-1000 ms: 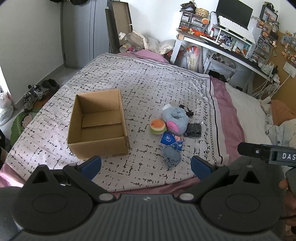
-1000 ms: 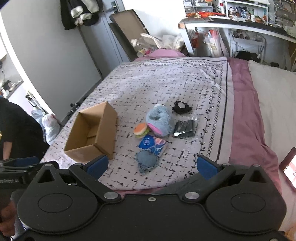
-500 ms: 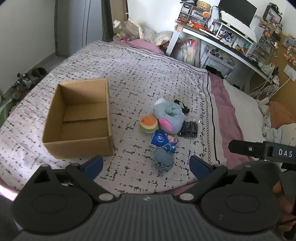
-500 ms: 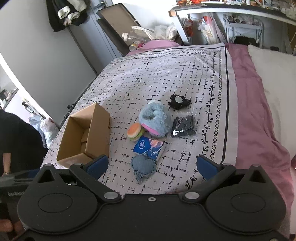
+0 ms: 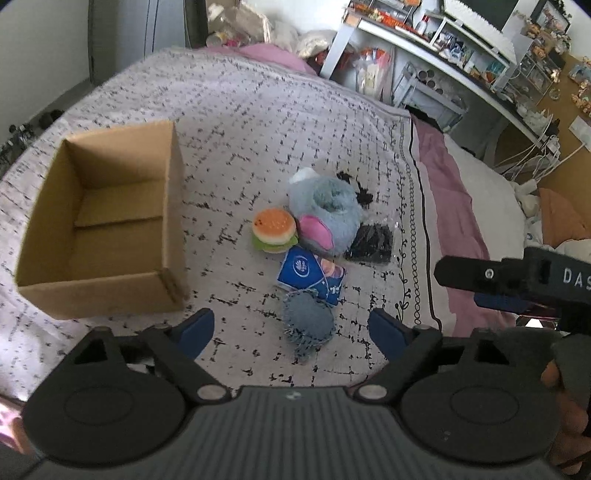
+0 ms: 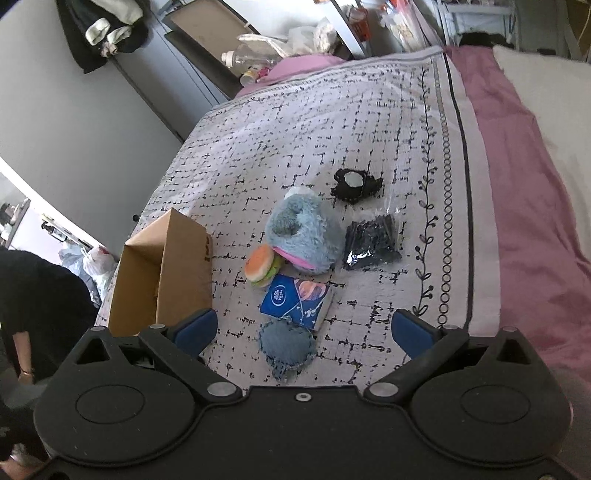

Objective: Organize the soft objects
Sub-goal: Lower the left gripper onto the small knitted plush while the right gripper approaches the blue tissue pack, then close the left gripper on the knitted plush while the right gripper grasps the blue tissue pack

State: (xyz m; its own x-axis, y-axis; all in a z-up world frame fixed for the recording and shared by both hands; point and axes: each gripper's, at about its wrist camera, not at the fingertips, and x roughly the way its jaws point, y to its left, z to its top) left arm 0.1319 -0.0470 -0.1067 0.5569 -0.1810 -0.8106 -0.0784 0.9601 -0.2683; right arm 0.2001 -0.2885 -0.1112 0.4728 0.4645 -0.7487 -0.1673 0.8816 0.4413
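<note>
Denim pad (image 5: 308, 323) nearest box (image 5: 110, 225): left hand-held gripper (image 5: 291, 332) wide, just been narrowing, empty; right hand-held gripper (image 6: 303, 332) wide, empty; pinch center.

Fluffy plush toy (image 5: 325, 210), matt cardboard box (image 5: 103, 221)

A home bedroom. A bed (image 5: 258, 122) with a white, black-flecked bedspread and a pink sheet (image 6: 517, 155) along its edge fills the room. Beyond its far corner stands a cluttered white desk (image 5: 424, 48) with shelves, a keyboard and a monitor. Clothes (image 6: 107, 29) hang on the grey wall, and shoes lie on the floor.
</note>
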